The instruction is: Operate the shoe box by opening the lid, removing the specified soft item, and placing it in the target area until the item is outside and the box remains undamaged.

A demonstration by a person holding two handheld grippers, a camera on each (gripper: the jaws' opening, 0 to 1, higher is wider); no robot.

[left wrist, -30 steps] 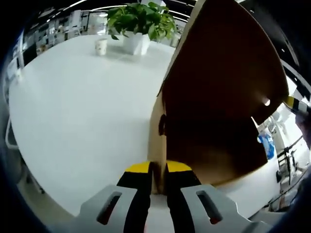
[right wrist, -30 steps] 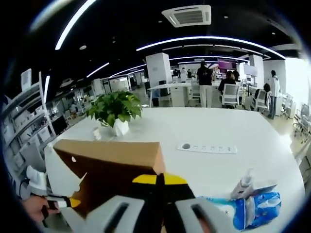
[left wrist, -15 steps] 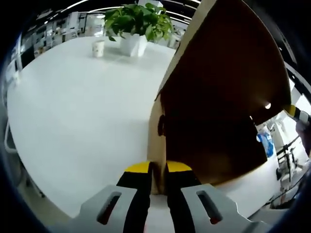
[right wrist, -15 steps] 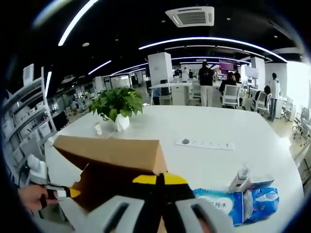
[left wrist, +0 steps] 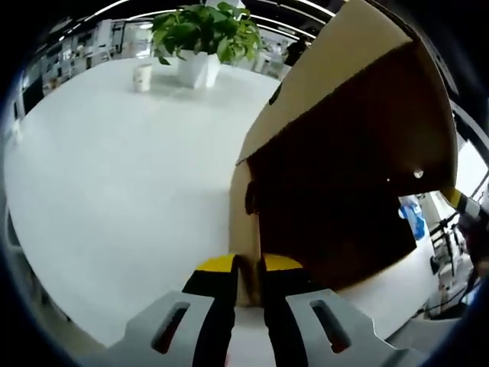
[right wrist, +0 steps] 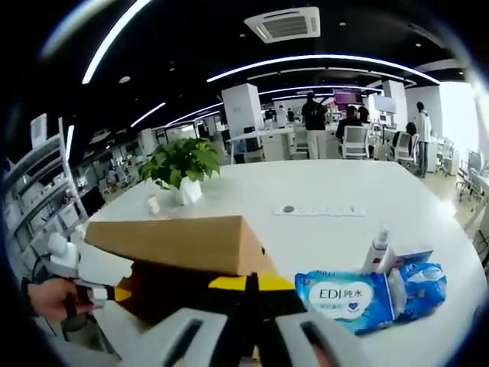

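The brown cardboard shoe box (left wrist: 243, 229) stands on the white table (left wrist: 114, 176) with its lid (left wrist: 344, 84) raised over a dark inside whose contents are hidden. My left gripper (left wrist: 247, 267) is shut on the box's near wall edge. The right gripper's yellow tip (left wrist: 457, 199) shows at the lid's far corner. In the right gripper view the tan lid (right wrist: 176, 241) lies just ahead of my right gripper (right wrist: 250, 281), which is shut on the lid's edge. The left gripper (right wrist: 92, 269) and a hand (right wrist: 46, 300) are at the box's left end.
A potted plant (left wrist: 200, 34) and a paper cup (left wrist: 142, 76) stand at the table's far side. A blue wipes pack (right wrist: 344, 294), a small white bottle (right wrist: 376, 248) and a power strip (right wrist: 313, 210) lie to the right of the box. People stand at desks behind.
The lid has tilted, and more of its tan outer face shows in the left gripper view. The right gripper view has sunk toward the table, bringing the wipes pack closer.
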